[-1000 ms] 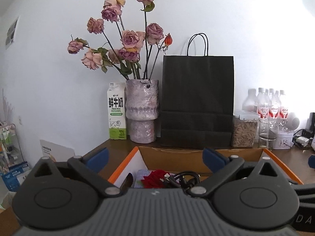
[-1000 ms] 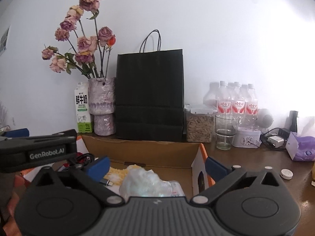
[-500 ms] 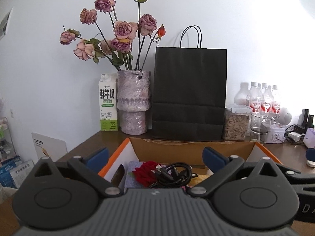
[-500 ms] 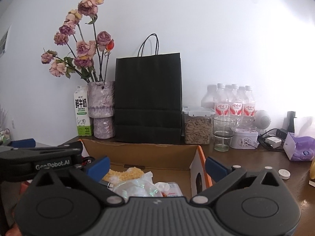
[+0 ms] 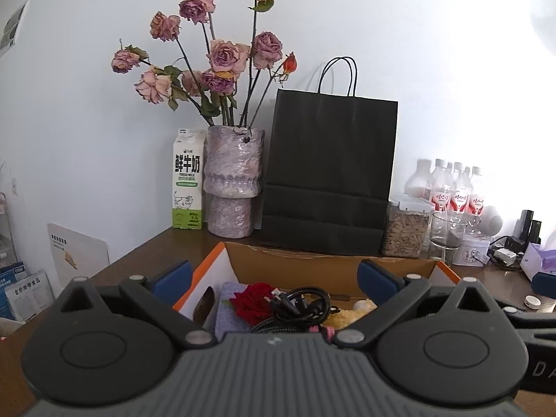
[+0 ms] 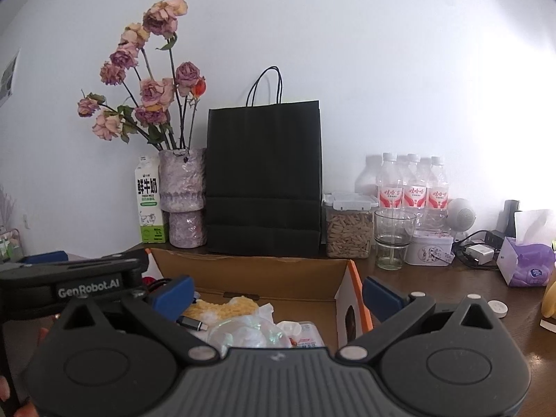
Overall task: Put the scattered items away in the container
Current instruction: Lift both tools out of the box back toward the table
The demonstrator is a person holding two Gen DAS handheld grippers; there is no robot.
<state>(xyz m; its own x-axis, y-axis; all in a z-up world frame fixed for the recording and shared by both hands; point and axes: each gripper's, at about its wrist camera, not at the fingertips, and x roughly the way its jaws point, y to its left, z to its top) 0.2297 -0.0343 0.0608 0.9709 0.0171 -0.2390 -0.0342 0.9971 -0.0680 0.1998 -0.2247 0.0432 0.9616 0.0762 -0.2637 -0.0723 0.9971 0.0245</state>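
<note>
Left gripper (image 5: 274,279): wide open, holding nothing, above the box.
Right gripper (image 6: 278,292): wide open, empty too.
Box (image 5: 312,267): on the tabletop (image 5: 146,253), in front of the black bag (image 5: 330,177).
Inside: red flower (image 5: 252,302), black cable (image 5: 302,307), plastic wrap (image 6: 243,330).

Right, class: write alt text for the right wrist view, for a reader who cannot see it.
An open right hand-held gripper, holding nothing, hovers over a cardboard box holding a clear plastic bag, something yellow and fluffy and a small dark adapter. Behind stand a black paper bag, dried roses in a vase and a milk carton.
</note>
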